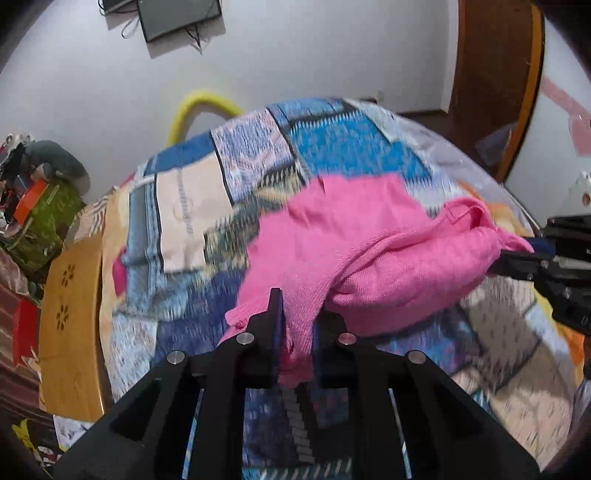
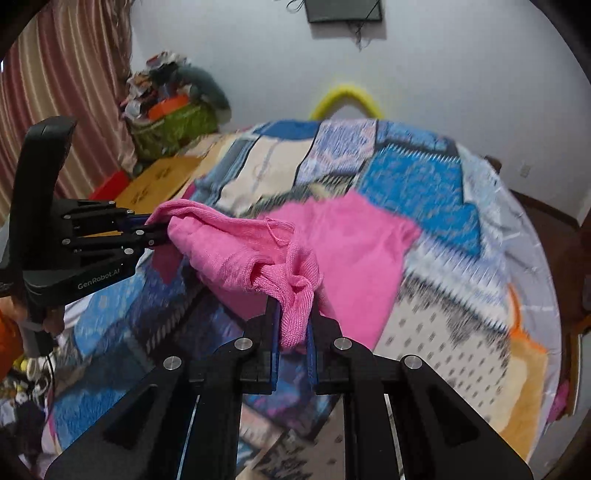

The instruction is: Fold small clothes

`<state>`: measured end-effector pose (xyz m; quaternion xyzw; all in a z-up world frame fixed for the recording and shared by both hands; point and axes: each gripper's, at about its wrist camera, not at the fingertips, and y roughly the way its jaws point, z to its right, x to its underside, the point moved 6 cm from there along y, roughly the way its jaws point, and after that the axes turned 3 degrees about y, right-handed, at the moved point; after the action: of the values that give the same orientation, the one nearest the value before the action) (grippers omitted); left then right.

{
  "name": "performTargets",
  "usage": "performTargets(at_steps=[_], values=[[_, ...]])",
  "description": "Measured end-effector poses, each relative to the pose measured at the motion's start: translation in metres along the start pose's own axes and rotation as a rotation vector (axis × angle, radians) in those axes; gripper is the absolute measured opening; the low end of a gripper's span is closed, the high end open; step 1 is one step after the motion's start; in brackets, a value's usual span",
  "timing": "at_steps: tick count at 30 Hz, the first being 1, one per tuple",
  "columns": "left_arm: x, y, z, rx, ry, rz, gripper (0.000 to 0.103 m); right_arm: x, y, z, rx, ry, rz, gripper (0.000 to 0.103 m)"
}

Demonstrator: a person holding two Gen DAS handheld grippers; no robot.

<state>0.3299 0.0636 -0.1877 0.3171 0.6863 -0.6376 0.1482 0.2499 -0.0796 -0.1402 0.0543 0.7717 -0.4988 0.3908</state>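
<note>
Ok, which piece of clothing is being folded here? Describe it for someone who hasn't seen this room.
Find the bed with the blue patchwork bedspread. On its middle lies the pink knitted garment, the only plain pink item there. Its near edge is lifted, pinched at either end by the left gripper and right gripper.

A patchwork bedspread (image 1: 255, 177) in blue, beige and grey covers the bed. Beyond its far edge a yellow hoop (image 1: 192, 110) leans against the white wall (image 1: 295, 66), where a dark screen (image 1: 177, 18) hangs with loose cables. At the left stand a green basket (image 2: 173, 129) heaped with clutter, a wooden board (image 1: 70, 317), and a striped curtain (image 2: 74, 74). A wooden door (image 1: 495, 66) stands at far right.
</note>
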Motion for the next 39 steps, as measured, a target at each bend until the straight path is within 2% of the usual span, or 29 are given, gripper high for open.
performTargets(at_steps=[5,9,18,22,23,25,28,29,30,31,32,34,36,39], values=[[-0.047,0.020,-0.010,0.015,-0.049,0.006,0.013,-0.033,0.008,0.022,0.033,0.030,0.036,0.010],[-0.070,0.053,-0.015,0.044,-0.079,-0.023,0.013,-0.053,0.033,0.048,0.056,0.062,0.016,0.010],[-0.089,0.146,-0.026,0.073,-0.107,-0.120,0.013,-0.069,0.103,0.096,0.084,0.121,-0.066,0.010],[-0.093,0.170,-0.029,0.069,-0.096,-0.141,0.019,-0.072,0.120,0.109,0.082,0.150,-0.088,0.011],[-0.094,0.175,-0.031,0.065,-0.094,-0.150,0.019,-0.071,0.123,0.112,0.083,0.151,-0.095,0.014],[-0.095,0.179,-0.038,0.045,-0.103,-0.153,0.030,-0.070,0.125,0.116,0.092,0.155,-0.098,0.014],[-0.096,0.178,-0.053,0.015,-0.141,-0.144,0.041,-0.070,0.120,0.123,0.114,0.176,-0.092,0.031],[-0.096,0.175,-0.060,0.011,-0.163,-0.139,0.043,-0.071,0.118,0.126,0.117,0.185,-0.085,0.041],[-0.095,0.173,-0.066,0.006,-0.183,-0.136,0.050,-0.071,0.112,0.129,0.119,0.199,-0.073,0.050],[-0.093,0.170,-0.074,0.004,-0.210,-0.132,0.058,-0.072,0.110,0.131,0.120,0.208,-0.067,0.053],[-0.092,0.167,-0.079,0.006,-0.228,-0.128,0.061,-0.072,0.107,0.133,0.119,0.217,-0.063,0.056],[-0.088,0.162,-0.089,0.010,-0.260,-0.124,0.073,-0.069,0.101,0.135,0.110,0.235,-0.067,0.058],[-0.080,0.159,-0.096,0.018,-0.291,-0.134,0.078,-0.065,0.098,0.135,0.118,0.243,-0.081,0.066],[-0.063,0.163,-0.100,0.062,-0.327,-0.185,0.079,-0.056,0.094,0.133,0.114,0.247,-0.094,0.071]])
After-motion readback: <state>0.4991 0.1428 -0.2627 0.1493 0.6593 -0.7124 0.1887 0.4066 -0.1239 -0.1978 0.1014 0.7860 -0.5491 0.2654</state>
